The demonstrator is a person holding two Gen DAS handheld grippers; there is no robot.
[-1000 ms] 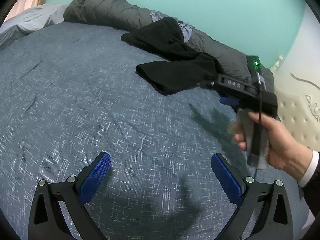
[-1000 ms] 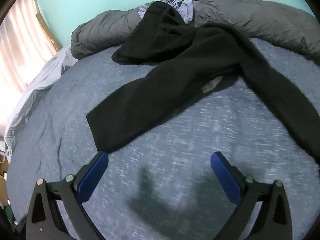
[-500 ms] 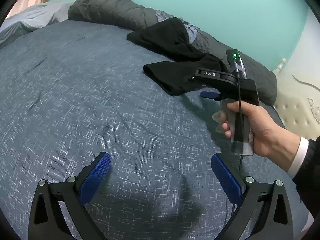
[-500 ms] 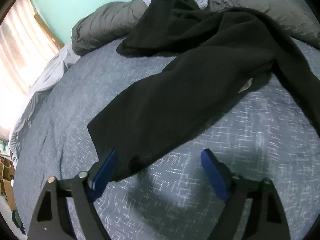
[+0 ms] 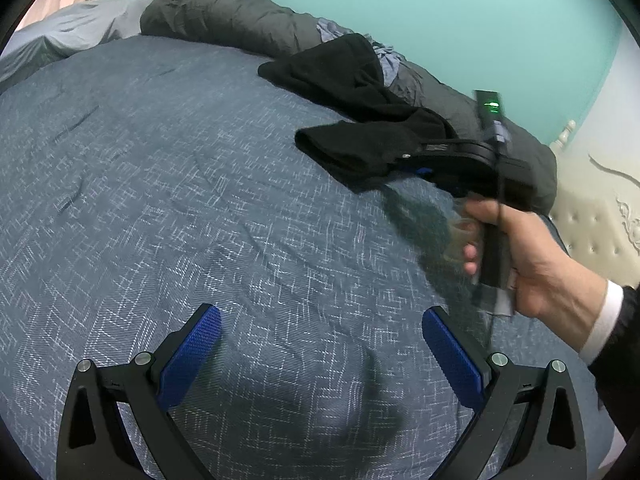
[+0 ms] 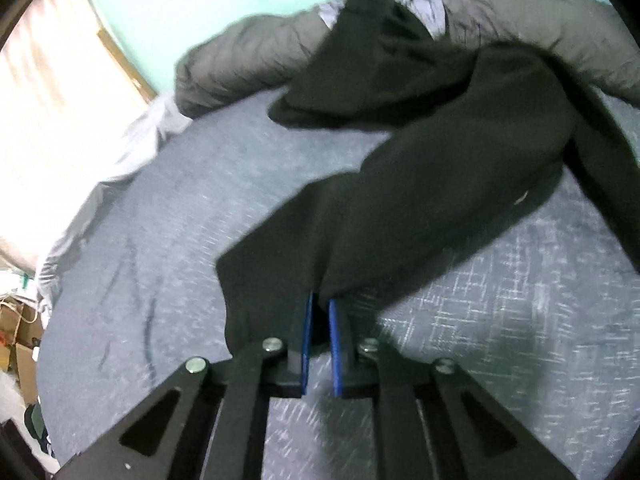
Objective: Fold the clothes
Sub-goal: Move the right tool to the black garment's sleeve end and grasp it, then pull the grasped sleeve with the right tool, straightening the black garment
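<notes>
- Black garment [image 6: 420, 200] lies loose and unfolded on the blue bed [image 5: 180, 200]. One long part of it stretches toward the right gripper, and the rest is bunched against the grey duvet [image 6: 248, 64] at the 12 o'clock side of the right wrist view.
- Right gripper [image 6: 320, 320] is closed on the near end of this long part; the cloth comes out between the two blue pads.
- Left gripper [image 5: 320, 344] has its jaws wide apart with nothing between them, and it hangs over bare bed cover. In its view the garment is at about 1 o'clock, near the person's right hand [image 5: 532, 252].
- My judgement: the step in hand is to draw the garment away from the duvet so it can be spread flat.
- To do this well, I think the pull should be low and slow along the bed, so the cloth does not twist or slip out of the pads.
- The free gripper could then take another edge, so that the cloth opens without wrinkles.
- A light blue cloth [image 6: 428, 4] lies under the bunched part and may be dragged along with it.
- Writing: there is a small marking on the top of the right gripper body in the left wrist view, but it is too blurred to read. A green light shines on the device above it.
</notes>
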